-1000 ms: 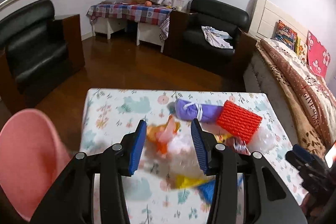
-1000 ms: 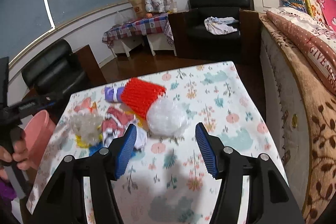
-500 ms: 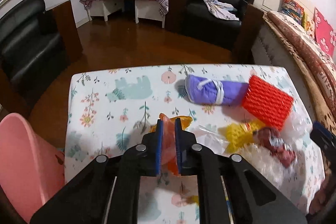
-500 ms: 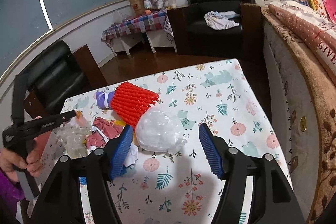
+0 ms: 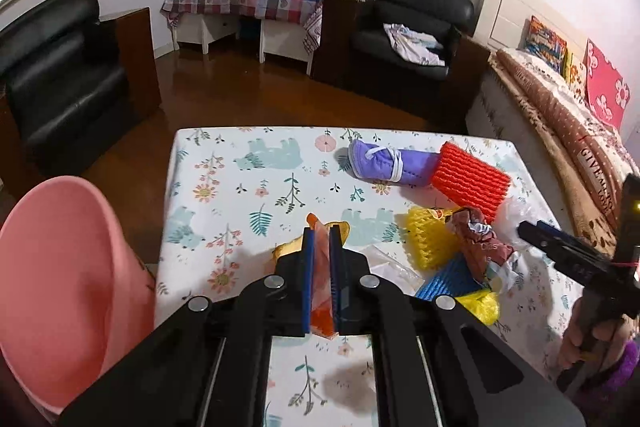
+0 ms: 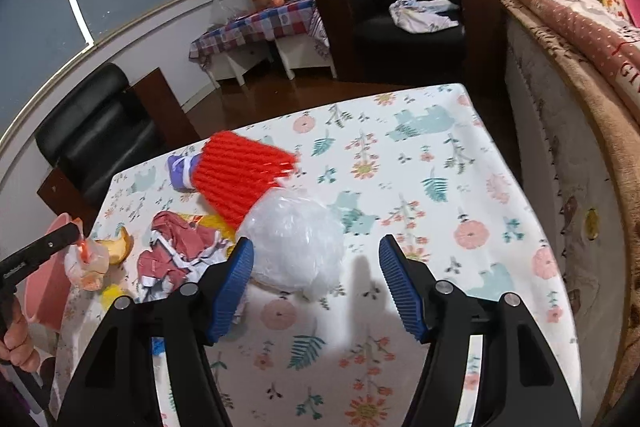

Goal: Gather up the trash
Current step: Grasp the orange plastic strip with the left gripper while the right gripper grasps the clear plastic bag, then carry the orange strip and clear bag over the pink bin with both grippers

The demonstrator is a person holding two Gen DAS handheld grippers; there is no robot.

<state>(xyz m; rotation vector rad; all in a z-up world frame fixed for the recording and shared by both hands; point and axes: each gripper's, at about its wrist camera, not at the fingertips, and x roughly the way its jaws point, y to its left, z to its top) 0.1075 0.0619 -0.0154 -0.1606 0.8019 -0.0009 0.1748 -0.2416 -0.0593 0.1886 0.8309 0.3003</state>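
My left gripper [image 5: 322, 235] is shut on an orange plastic bag [image 5: 322, 291] and holds it above the floral table [image 5: 248, 187]; the bag also shows in the right wrist view [image 6: 86, 263]. A pink bin [image 5: 60, 275] stands left of the table. My right gripper [image 6: 316, 251] is open, just before a clear crumpled plastic ball [image 6: 294, 241]. Red foam netting [image 6: 244, 179], a purple pouch [image 5: 384, 163], a red-brown wrapper [image 6: 176, 255], yellow netting [image 5: 428, 235] and blue netting [image 5: 452, 279] lie on the table.
Black armchairs [image 5: 404, 27] stand beyond the table and at the left [image 5: 56, 75]. A bed [image 6: 580, 75] runs along the right side. A checked side table [image 5: 248, 3] stands by the far wall.
My left gripper closed on the orange bag and lifted it off the table. My right gripper moved closer to the clear plastic ball, still open.
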